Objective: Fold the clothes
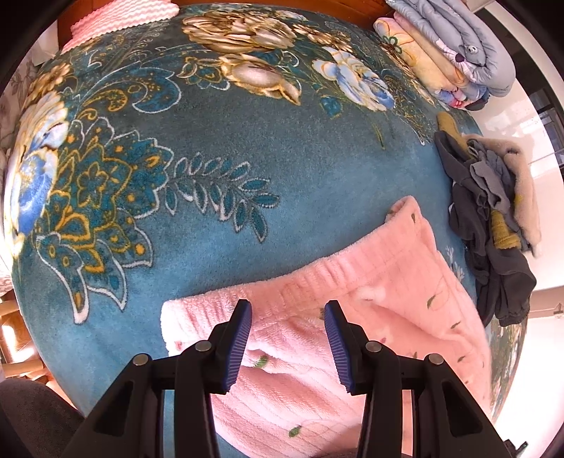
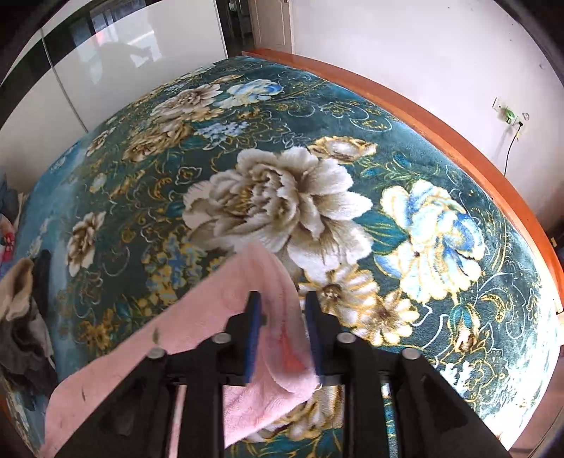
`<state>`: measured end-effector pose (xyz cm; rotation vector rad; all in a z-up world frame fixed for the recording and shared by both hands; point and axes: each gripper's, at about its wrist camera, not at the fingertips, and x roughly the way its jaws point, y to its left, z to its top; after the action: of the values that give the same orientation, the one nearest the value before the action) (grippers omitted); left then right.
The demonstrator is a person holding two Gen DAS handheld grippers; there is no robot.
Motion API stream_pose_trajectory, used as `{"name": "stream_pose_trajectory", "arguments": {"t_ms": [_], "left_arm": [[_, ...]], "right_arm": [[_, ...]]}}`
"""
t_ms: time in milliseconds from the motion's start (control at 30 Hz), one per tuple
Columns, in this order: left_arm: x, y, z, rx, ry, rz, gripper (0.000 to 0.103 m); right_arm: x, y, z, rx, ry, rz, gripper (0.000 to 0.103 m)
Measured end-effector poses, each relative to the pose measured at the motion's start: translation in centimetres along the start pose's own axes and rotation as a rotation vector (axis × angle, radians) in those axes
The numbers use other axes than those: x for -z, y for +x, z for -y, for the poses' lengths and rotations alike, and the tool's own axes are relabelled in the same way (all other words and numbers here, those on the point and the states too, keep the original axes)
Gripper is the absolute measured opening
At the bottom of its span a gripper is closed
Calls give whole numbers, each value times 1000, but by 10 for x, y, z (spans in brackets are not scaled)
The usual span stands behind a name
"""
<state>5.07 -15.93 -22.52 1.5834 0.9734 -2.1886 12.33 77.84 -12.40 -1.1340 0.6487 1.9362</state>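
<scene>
A pink fleece garment (image 1: 352, 317) with small leaf prints lies on the teal flowered blanket (image 1: 246, 141). Its ribbed waistband faces away from me. My left gripper (image 1: 289, 338) hovers just over the waistband, its blue pads (image 1: 239, 345) wide apart and nothing pinched between them. In the right wrist view a long strip of the same pink garment (image 2: 211, 317) runs from the lower left to my right gripper (image 2: 283, 334). A loose fold of the garment sits between its fingers. The pads stand apart and do not squeeze the fold.
A heap of dark grey, beige and mustard clothes (image 1: 493, 218) lies at the blanket's right edge. Folded quilts (image 1: 451, 53) are stacked at the far right corner, and a pink textured cloth (image 1: 123, 17) lies at the far left. The wooden bed frame (image 2: 458, 141) borders a wall.
</scene>
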Motion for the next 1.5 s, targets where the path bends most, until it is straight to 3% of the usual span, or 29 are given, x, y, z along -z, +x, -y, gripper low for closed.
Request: {"name": "stream_pose_trajectory", "arguments": {"t_ms": [33,133,200,300,467,500,567,633,833,933,1067,1233,1267,1333,1500], "left_arm": [[-2,-1,2,4,6,2,47],[-11,-1,8,45,-12,1,47],[-19,1,14,94,-37,-10,47],[-31,10,42,193,-48,-56,47],[-54,41,101,362,-65,-184,47],[-59,50,108,363,-87,-205,47],[-70,68,120,332,-124,-229,47],[-80,86,129,263,-145,-233,47],[-93,141,145,64,-185,-315,47],[-94,153,160,-32,-146,-340,47],[-93,161,190,-182,12,-387,47],[-93,163,193,-220,-2,-394,45],[-93,162,190,-226,-11,-393,37],[-93,159,184,-233,-21,-386,25],[-89,143,164,-127,-47,-355,9]], "right_arm": [[5,2,-1,11,-5,6,57],[10,-2,-6,95,-35,45,58],[7,-14,-20,88,-56,87,58],[6,-14,-55,-58,-84,19,58],[48,23,-127,-312,-1,-263,58],[59,31,-139,-341,32,-306,58],[81,47,-162,-391,97,-386,58],[93,57,-177,-381,149,-414,58],[87,65,-200,-233,186,-377,64],[81,74,-210,-143,192,-386,65],[81,85,-223,-16,173,-416,65],[90,97,-220,89,219,-459,64],[91,99,-218,98,218,-468,63],[92,101,-215,104,214,-472,58],[92,91,-202,93,211,-465,8]]}}
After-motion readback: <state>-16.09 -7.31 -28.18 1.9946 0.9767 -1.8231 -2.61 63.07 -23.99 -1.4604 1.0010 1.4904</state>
